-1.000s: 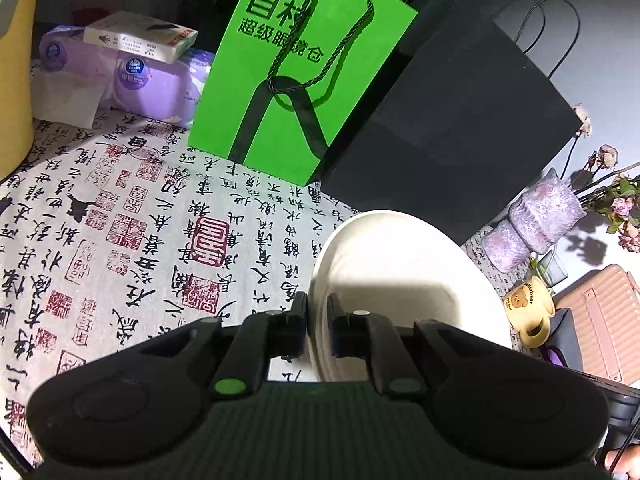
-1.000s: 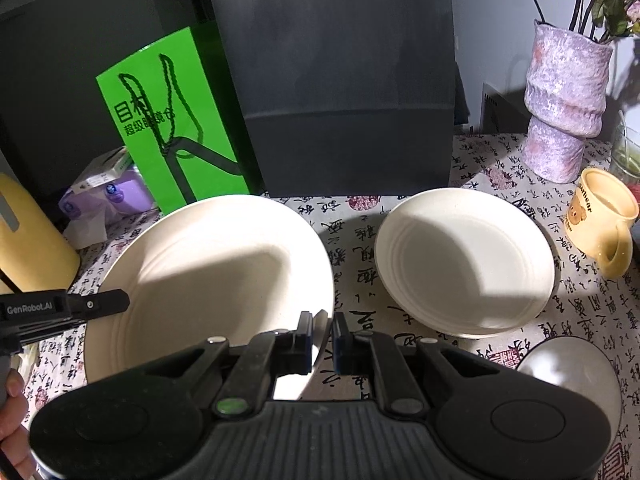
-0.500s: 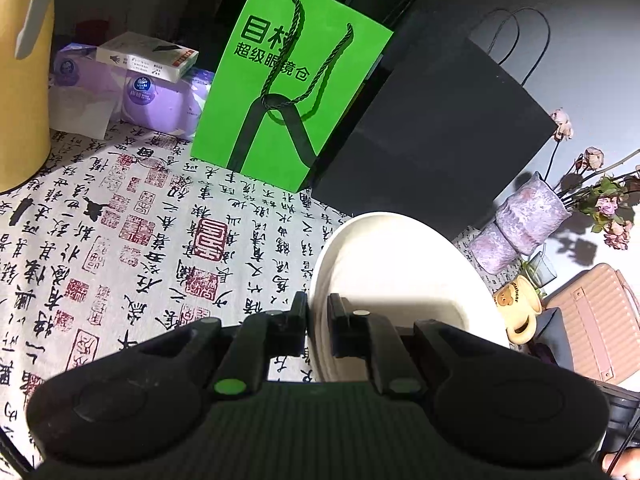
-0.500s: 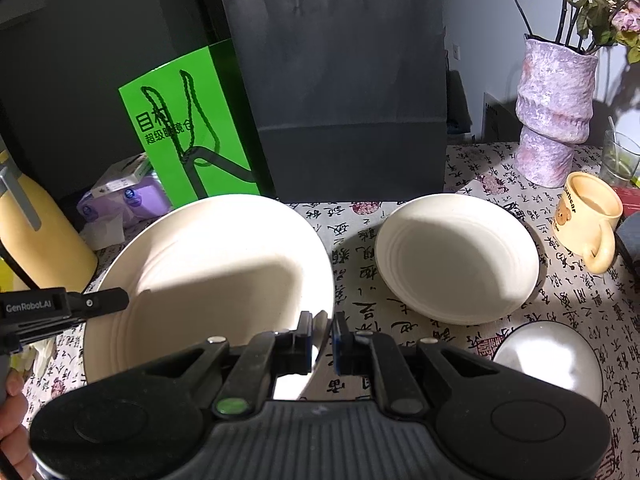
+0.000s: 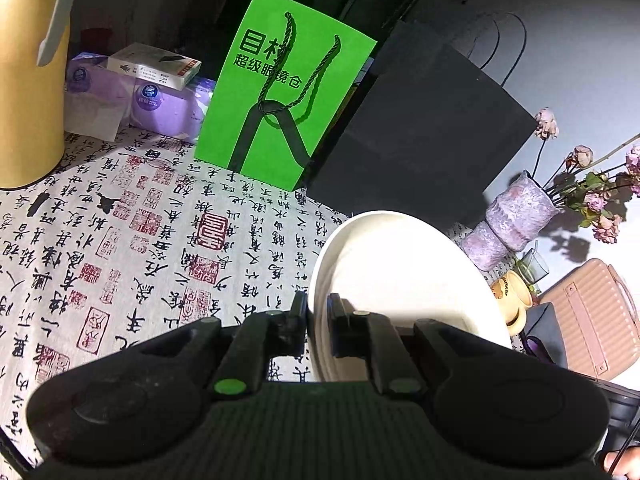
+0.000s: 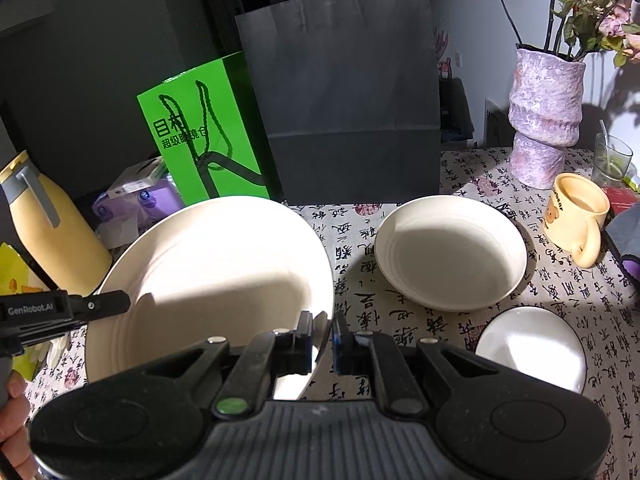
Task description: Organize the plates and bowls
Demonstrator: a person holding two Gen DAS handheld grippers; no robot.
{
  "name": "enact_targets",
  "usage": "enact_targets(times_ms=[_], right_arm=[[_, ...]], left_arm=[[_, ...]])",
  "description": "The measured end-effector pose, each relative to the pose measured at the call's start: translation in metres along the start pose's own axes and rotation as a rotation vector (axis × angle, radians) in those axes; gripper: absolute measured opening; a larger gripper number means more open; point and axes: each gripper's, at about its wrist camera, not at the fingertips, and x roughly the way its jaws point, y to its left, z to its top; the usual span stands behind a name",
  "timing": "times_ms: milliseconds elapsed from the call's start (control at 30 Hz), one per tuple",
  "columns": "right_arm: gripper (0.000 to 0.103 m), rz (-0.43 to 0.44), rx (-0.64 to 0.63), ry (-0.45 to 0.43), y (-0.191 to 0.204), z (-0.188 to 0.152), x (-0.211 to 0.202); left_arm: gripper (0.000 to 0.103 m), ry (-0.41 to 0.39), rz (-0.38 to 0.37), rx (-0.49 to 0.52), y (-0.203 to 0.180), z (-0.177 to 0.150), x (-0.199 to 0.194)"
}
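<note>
A large cream plate [image 6: 208, 272] hangs above the table, held at two opposite rims. My right gripper [image 6: 322, 332] is shut on its near right rim. My left gripper [image 5: 318, 312] is shut on the plate [image 5: 400, 272] at its left rim, and one of its fingers [image 6: 104, 306] shows at the left of the right wrist view. A deep cream plate [image 6: 450, 252] rests on the tablecloth to the right. A small white bowl with a dark rim [image 6: 532, 348] sits nearer, at the lower right.
A black paper bag [image 6: 348, 100] and a green bag [image 6: 200, 132] stand at the back. A purple vase [image 6: 544, 120], a glass [image 6: 612, 160] and a yellow mug [image 6: 576, 216] are at the right. A yellow flask [image 6: 52, 232] and tissue packs [image 6: 136, 196] stand at the left.
Both grippers have risen and drawn back with the large plate between them. The small dark-rimmed bowl has come fully into the right wrist view.
</note>
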Motion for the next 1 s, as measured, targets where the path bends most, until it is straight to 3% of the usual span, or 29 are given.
enact_targets(times_ms=[1000], right_arm=[[0.009,0.04,0.0,-0.036,-0.004,-0.039,-0.061]], left_arm=[[0.011,-0.036,0.041,0.026,-0.024,-0.045,-0.06]])
